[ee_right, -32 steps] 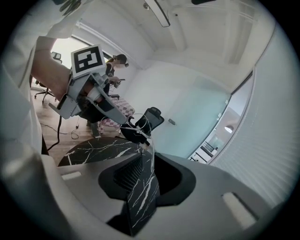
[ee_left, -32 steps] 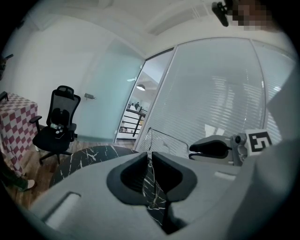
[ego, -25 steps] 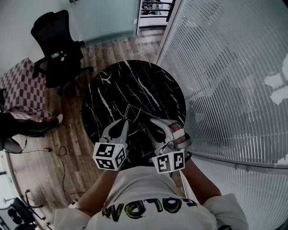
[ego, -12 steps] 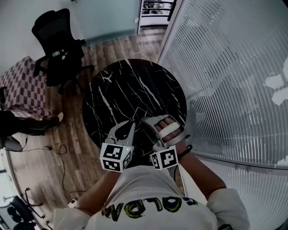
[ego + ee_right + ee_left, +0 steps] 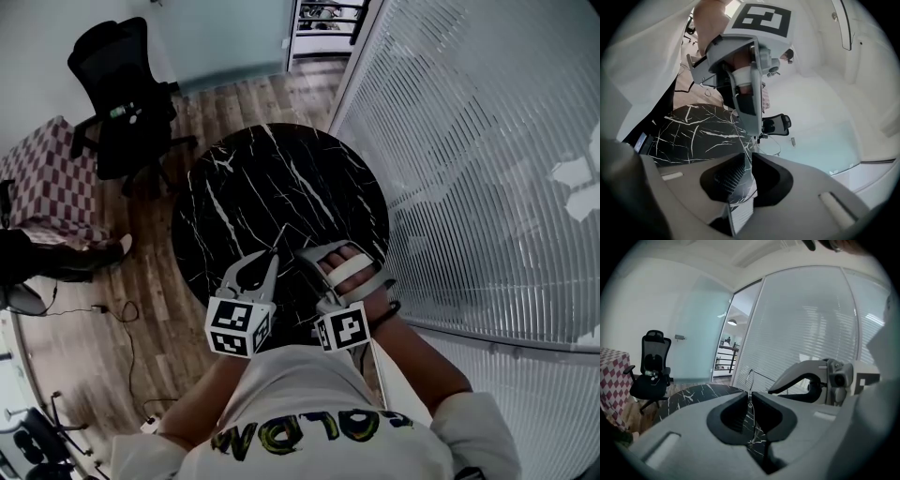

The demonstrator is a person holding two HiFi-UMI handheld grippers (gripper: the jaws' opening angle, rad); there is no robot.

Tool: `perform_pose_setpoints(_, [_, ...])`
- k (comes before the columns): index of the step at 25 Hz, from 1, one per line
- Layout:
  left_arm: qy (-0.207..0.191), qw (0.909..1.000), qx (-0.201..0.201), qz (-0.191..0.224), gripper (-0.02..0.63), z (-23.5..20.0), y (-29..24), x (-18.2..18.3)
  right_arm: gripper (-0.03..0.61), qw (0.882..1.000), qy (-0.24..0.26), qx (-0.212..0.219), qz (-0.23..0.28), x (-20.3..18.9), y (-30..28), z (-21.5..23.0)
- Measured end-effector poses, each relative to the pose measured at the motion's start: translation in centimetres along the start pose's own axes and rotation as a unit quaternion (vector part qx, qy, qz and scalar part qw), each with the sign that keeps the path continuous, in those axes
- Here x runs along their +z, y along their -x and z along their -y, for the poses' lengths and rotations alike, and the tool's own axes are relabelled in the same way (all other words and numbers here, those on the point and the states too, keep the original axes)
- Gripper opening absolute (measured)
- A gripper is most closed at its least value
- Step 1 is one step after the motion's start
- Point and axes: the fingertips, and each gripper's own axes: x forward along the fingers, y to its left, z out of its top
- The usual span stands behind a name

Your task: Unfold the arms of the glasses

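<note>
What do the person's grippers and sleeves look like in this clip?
Both the left gripper and right gripper are light grey with black-lined jaws, each carrying a white cube of black square markers. A white strap crosses the right hand. The person wears a white short-sleeved shirt with yellow lettering.

Soft, even daylight through the slatted glass wall [image 5: 469, 141]; glass washed out. Heavy fisheye, black vignette in both gripper views. Left gripper [image 5: 750, 397] foreground blurred; thin glasses [image 5: 750, 377] barely resolve.
</note>
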Motion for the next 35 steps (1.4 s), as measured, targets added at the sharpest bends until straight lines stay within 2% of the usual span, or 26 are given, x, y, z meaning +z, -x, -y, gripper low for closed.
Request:
perform_pose_setpoints(7, [0.008, 0.9999, 0.011, 0.01, 0.034, -0.9, 0.4, 0.4, 0.031, 1.0, -0.019, -0.007, -0.003, 0.2, 0.6, -0.4])
perform_pose_setpoints(17, [0.027, 0.9986, 0.032, 0.032, 0.032, -2.2, 0.4, 1.0, 0.018, 0.996, -0.091, 0.009, -0.005, 0.5, 1.5, -2.8])
perform_pose_setpoints(31, [0.037, 0.9969, 0.048, 0.05, 0.032, -3.0, 0.2, 1.7, 0.017, 0.982, -0.186, 0.02, 0.002, 1.5, 2.2, -4.5])
perform_pose_setpoints(34, [0.034, 0.9975, 0.044, 0.044, 0.032, -2.7, 0.2, 1.5, 0.023, 0.976, -0.218, 0.007, 0.009, 1.3, 2.4, -3.9])
perform_pose_setpoints(35, [0.033, 0.9977, 0.043, 0.042, 0.032, -2.6, 0.2, 1.4, 0.042, 0.972, -0.234, 0.004, 0.014, 1.1, 2.5, -3.6])
